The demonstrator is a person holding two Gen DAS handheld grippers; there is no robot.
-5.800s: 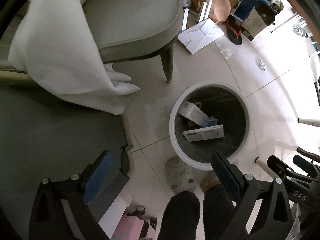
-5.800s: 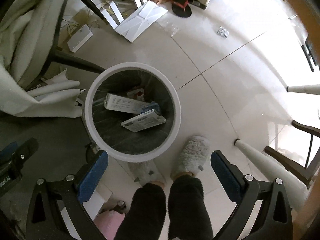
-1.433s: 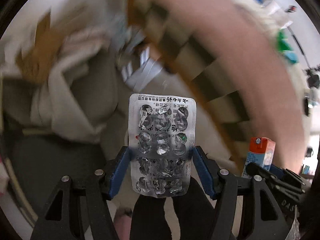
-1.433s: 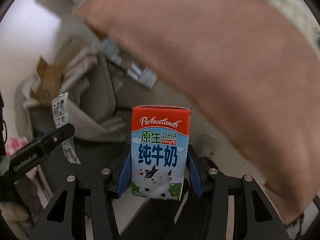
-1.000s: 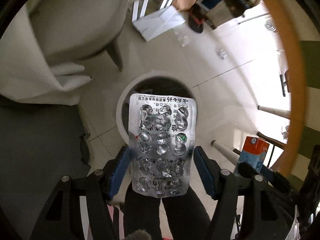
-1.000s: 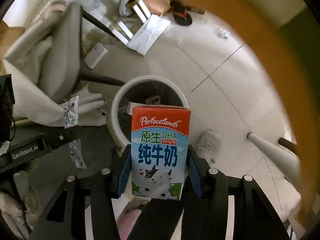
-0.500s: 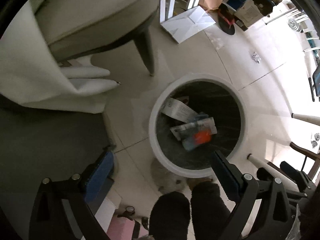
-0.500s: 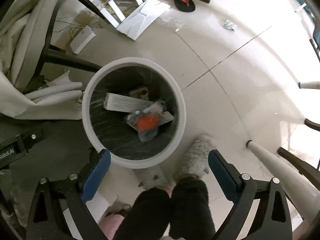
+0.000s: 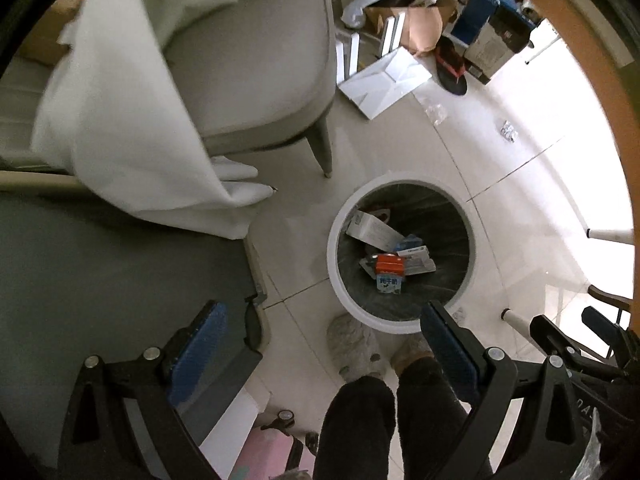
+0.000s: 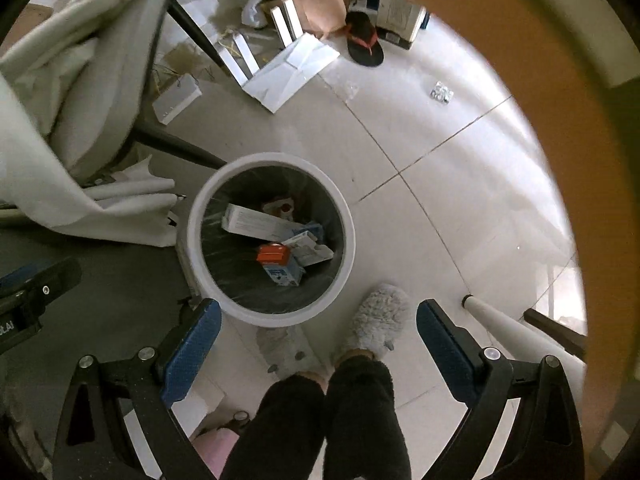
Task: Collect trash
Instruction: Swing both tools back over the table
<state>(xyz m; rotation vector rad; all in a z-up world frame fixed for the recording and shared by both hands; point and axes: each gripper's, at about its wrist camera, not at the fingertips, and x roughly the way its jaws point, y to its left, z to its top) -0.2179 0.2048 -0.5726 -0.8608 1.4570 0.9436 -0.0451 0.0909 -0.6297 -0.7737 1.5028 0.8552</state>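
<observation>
A round white trash bin (image 9: 334,240) (image 10: 348,240) with a dark liner stands on the tiled floor below both grippers. Inside lie a red-topped milk carton (image 9: 388,272) (image 10: 278,262) and several white medicine boxes (image 9: 374,230) (image 10: 256,222). My left gripper (image 9: 320,344) is open and empty, held high, with the bin ahead of its right finger. My right gripper (image 10: 318,340) is open and empty, above the bin's near rim. A small blister pack (image 10: 442,92) (image 9: 509,131) lies on the floor far beyond the bin.
A grey chair (image 9: 248,72) draped with white cloth (image 9: 132,128) stands left of the bin. Cardboard, white sheets (image 10: 296,70) and a sandal (image 10: 364,44) litter the far floor. An orange table edge (image 10: 560,100) curves at the right, with white table legs (image 10: 508,328). My slippered feet (image 10: 380,320) stand beside the bin.
One second ago the left gripper held a blister pack and the right a milk carton; both opened and the items dropped into the bin. Since half a second ago, both views have pulled back.
</observation>
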